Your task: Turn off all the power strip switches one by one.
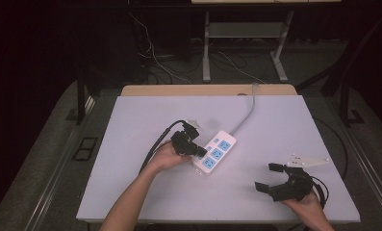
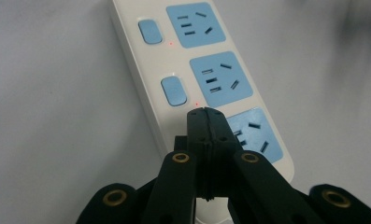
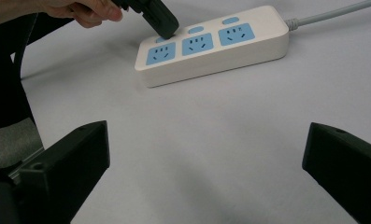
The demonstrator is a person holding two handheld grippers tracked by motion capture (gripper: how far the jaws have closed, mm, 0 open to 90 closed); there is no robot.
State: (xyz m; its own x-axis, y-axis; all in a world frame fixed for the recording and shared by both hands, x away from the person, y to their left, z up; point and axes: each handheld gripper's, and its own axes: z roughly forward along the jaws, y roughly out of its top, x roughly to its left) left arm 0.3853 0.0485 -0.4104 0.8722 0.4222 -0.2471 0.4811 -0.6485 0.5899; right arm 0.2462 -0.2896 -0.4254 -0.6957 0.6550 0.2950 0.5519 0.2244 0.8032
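Jaws of my left gripper (image 2: 205, 112) are pressed flat together with nothing between them, and their joined tip sits down on the white power strip (image 1: 216, 152), on the switch button beside its nearest blue socket (image 2: 254, 133). The strip lies aslant near the middle of the white table (image 1: 145, 192), its grey cord (image 1: 246, 113) running off toward the far edge. It has three blue sockets in a row, each with a small blue switch (image 2: 173, 90) beside it, and tiny red lights glow next to two switches. My right gripper (image 1: 269, 177) rests near the front right of the table, well apart from the strip, its two jaws spread wide and holding nothing; in the right gripper view the strip (image 3: 216, 44) lies ahead of them.
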